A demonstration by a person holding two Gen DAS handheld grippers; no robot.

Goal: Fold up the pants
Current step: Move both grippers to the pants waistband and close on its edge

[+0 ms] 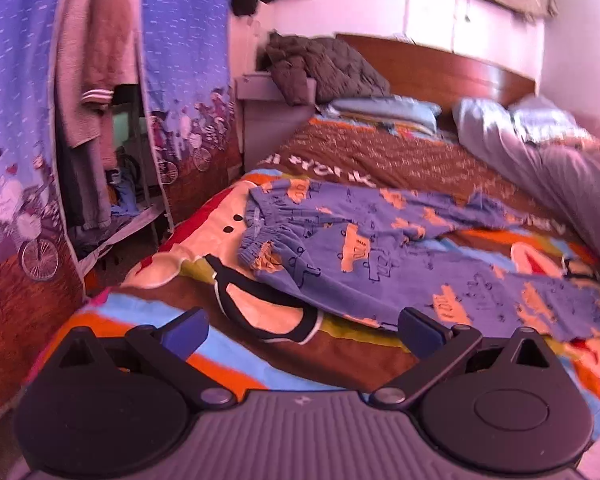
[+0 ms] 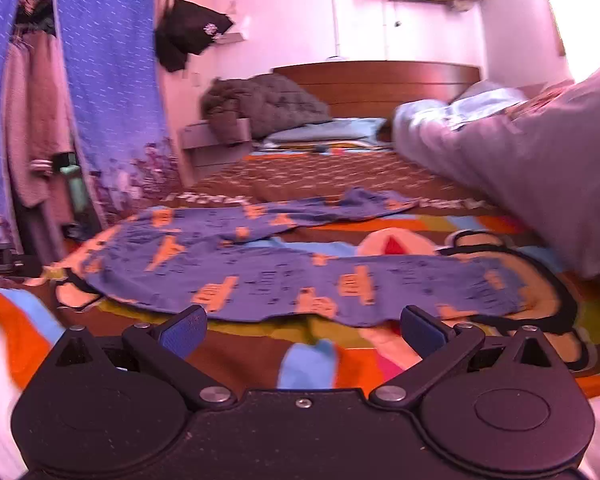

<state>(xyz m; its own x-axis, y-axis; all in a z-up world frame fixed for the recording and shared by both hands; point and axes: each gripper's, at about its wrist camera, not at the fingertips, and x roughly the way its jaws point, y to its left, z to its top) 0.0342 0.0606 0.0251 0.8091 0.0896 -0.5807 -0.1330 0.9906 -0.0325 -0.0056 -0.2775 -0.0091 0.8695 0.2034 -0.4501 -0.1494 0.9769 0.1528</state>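
Blue pants with orange vehicle prints point(image 1: 380, 256) lie spread flat on a colourful striped bedspread point(image 1: 160, 320), waistband at the left, two legs running right. My left gripper point(image 1: 302, 330) is open and empty, hovering just in front of the near leg's edge, close to the waistband end. In the right wrist view the pants point(image 2: 284, 276) stretch across the bed, legs parted in a V. My right gripper point(image 2: 302, 330) is open and empty, just short of the near leg's front edge.
A grey duvet point(image 2: 540, 184) is heaped on the bed's right side. Pillows point(image 1: 388, 108) and a brown jacket point(image 1: 324, 68) lie by the wooden headboard point(image 2: 380, 80). A fabric wardrobe point(image 1: 20, 120) with hanging clothes stands to the left.
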